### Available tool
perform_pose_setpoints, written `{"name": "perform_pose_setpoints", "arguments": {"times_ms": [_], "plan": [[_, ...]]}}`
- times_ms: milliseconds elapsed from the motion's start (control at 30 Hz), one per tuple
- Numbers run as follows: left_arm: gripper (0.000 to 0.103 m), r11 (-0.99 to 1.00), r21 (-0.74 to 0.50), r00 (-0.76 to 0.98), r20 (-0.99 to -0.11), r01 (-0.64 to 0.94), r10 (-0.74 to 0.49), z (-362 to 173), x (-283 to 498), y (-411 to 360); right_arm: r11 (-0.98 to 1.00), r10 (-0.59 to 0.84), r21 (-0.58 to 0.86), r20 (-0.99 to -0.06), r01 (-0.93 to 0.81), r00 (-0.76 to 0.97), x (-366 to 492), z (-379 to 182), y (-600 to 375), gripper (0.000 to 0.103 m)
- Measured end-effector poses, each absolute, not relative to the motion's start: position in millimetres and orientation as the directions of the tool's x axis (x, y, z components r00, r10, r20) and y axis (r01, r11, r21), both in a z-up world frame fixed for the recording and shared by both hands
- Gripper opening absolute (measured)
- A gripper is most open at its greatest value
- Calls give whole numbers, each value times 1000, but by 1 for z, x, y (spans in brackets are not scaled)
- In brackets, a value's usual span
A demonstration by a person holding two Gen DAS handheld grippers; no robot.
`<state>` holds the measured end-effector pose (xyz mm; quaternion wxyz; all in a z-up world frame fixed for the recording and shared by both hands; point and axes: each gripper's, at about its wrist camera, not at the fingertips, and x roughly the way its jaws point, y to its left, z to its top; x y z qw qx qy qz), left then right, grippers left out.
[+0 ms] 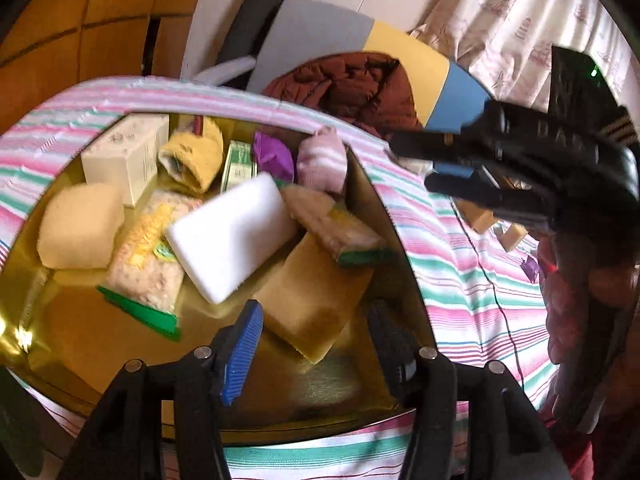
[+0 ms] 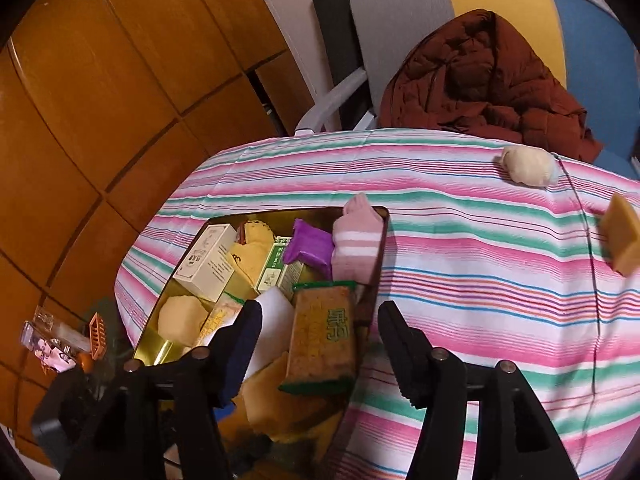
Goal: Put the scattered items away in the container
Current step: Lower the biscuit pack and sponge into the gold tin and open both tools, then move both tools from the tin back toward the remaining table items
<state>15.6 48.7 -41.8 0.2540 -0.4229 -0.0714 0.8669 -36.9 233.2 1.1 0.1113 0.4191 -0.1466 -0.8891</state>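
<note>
A gold tin (image 1: 72, 344) (image 2: 149, 350) sits on the striped cloth, full of items: a white foam block (image 1: 230, 236), tan sponges (image 1: 316, 300), snack packets (image 2: 320, 336), a cream box (image 2: 206, 262), a purple wrapper (image 2: 310, 248) and a pink striped sock (image 2: 358, 246). My left gripper (image 1: 316, 340) is open and empty just above the tin. My right gripper (image 2: 320, 348) is open and empty over the tin's right side; it also shows in the left wrist view (image 1: 416, 168). A cream sock ball (image 2: 528, 166) and a tan sponge block (image 2: 620, 236) lie loose on the cloth at far right.
The table carries a pink, green and white striped cloth (image 2: 480, 280). A chair with a brown jacket (image 2: 480, 88) stands behind it. Wooden cabinets (image 2: 100, 100) are at left. A thin black cable (image 2: 588, 260) runs across the cloth at right.
</note>
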Motion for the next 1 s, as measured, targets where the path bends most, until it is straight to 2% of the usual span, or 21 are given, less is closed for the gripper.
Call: {"name": "perform_pose_setpoints", "arguments": {"times_ms": [400,1000], "plan": [[55,-858,-296,-563,-657,-420,502,-26,28,60,-935,-279,354,-721,9,-635,-13,-2,277,66],[54,-767,-281,-460,-665,-577,589,-13,47,139,-940,-113,282,-787,-192,-607,19,-21,390,66]]}}
